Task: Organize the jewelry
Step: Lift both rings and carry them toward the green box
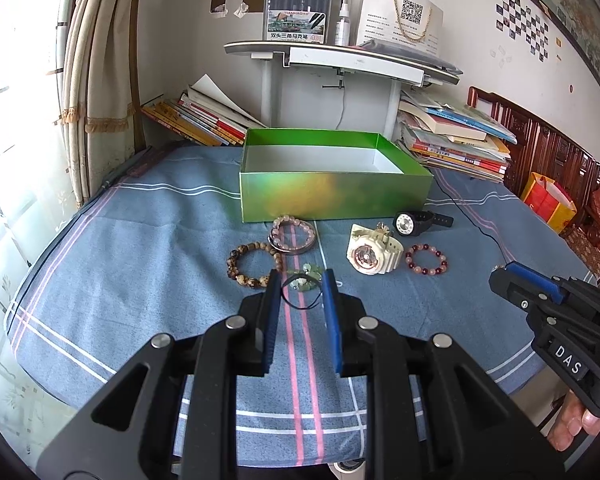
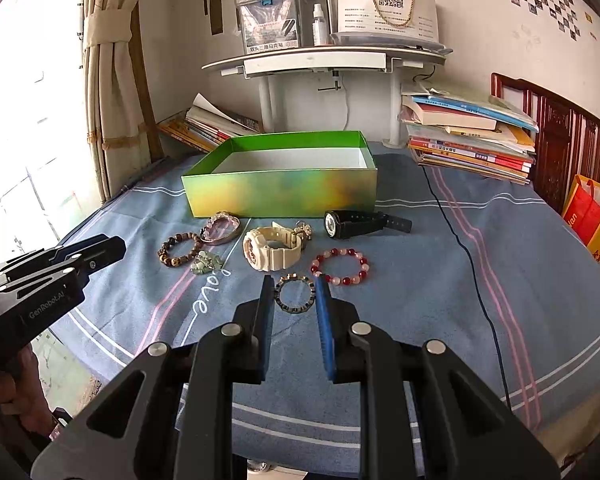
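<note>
Home bedroom: curtain (image 1: 100, 60), carved headboard (image 1: 540, 148), books (image 2: 468, 140).

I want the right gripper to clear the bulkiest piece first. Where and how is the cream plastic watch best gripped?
Grip the cream plastic watch across its looped strap, behind the round case, coming down from above. It lies on its side with the strap curved into a ring, a narrower span than the case. The right gripper, open, is nearest.

Left wrist view: I look forward and slightly down along the left gripper (image 1: 302, 280), low over the blue cloth (image 1: 140, 264), toward the green box (image 1: 332, 196). Right wrist view: same heading from further right along the right gripper (image 2: 294, 286), similarly near. Both share the box (image 2: 280, 192), the cream watch (image 1: 370, 250) (image 2: 270, 250), and each other's gripper at the frame edge.
</note>
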Demonstrator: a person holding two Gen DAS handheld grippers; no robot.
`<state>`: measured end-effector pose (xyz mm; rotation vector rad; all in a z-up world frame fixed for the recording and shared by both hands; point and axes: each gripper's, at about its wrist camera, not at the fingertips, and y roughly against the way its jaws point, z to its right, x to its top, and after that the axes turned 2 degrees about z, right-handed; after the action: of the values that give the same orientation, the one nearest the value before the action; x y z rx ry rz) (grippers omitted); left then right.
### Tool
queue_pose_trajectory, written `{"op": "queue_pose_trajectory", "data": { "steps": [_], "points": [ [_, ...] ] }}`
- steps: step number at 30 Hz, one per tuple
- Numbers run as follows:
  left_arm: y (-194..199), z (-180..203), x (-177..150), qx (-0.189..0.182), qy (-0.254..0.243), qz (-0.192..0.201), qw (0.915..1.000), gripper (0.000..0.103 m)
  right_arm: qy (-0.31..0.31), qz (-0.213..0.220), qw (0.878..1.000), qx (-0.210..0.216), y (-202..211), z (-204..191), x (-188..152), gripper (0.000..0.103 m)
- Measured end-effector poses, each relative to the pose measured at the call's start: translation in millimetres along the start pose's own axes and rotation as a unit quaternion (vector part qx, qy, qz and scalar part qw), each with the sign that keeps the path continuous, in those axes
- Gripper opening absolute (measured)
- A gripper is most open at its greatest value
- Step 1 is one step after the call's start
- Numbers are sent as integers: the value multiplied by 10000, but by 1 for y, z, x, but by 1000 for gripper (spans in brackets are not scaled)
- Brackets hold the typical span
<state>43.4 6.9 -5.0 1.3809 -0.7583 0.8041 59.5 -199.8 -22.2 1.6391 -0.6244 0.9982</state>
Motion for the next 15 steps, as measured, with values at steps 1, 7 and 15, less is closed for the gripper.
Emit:
{"op": "queue_pose_trajectory", "data": {
  "steps": [1,7,15],
  "points": [
    [0,0,0,-1,-5,-3,10000,21,-6,0,10000,0,0,0,0,21],
    [-1,1,0,7,-2,-20,10000,21,-36,2,10000,-12,0,2,-1,21],
    [-1,2,-2,12,-3,-38,10000,21,-40,-19,10000,-8,-1,3,-3,21]
  ]
}}
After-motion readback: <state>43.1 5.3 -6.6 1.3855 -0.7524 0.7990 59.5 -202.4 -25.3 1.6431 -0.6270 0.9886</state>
